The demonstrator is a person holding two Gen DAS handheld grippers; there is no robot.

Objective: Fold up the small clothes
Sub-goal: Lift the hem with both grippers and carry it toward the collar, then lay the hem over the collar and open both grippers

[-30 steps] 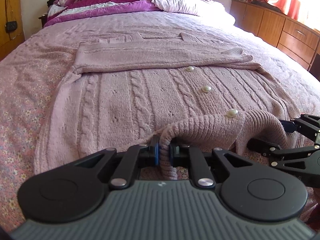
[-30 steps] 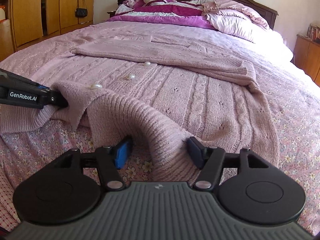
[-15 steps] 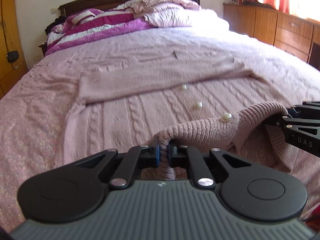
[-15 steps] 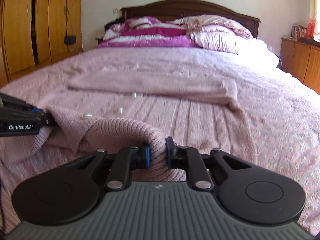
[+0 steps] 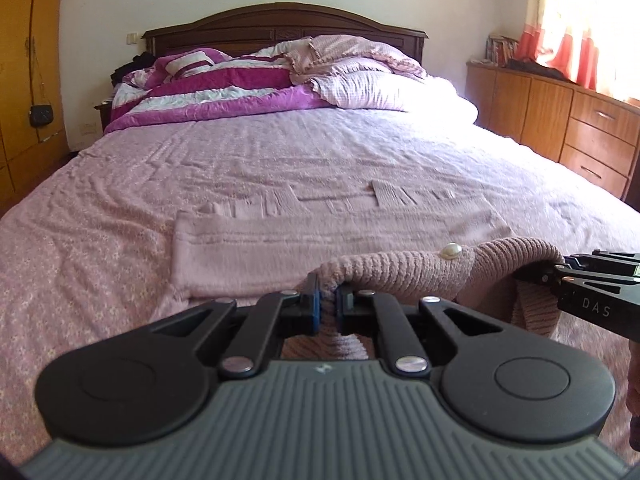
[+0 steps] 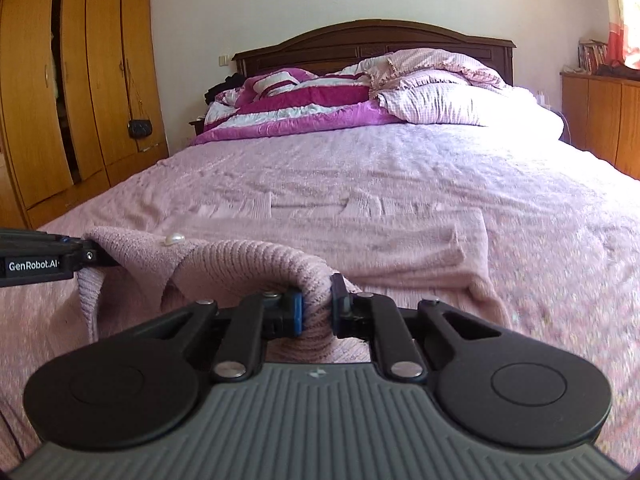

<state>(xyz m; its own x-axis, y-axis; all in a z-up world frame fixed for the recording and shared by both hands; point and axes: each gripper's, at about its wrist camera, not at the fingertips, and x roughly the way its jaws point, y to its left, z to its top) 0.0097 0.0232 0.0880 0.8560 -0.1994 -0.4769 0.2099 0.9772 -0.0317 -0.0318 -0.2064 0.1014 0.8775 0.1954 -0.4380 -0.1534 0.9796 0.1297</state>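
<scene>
A pink cable-knit cardigan [image 5: 320,248] with pearl buttons lies on the bed, its sleeves folded across the chest. Its ribbed bottom hem [image 5: 404,270] is lifted off the bed between both grippers. My left gripper [image 5: 328,307] is shut on the hem's left part. My right gripper [image 6: 316,307] is shut on the hem's right part [image 6: 256,260]. One pearl button [image 5: 451,249] sits on the raised hem. In the left wrist view the right gripper [image 5: 560,270] enters from the right edge; in the right wrist view the left gripper [image 6: 86,255] enters from the left.
The bed [image 5: 280,152] carries a pink knitted cover. A magenta and white quilt [image 5: 224,88] and pillows [image 5: 380,84] are heaped at the headboard. A wooden dresser [image 5: 580,128] stands to the right, a wardrobe [image 6: 68,92] with a small hanging bag [image 6: 139,128] to the left.
The right gripper closed on the hem. Both grippers rose with the hem, and the views tilted up from the cardigan toward the headboard.
</scene>
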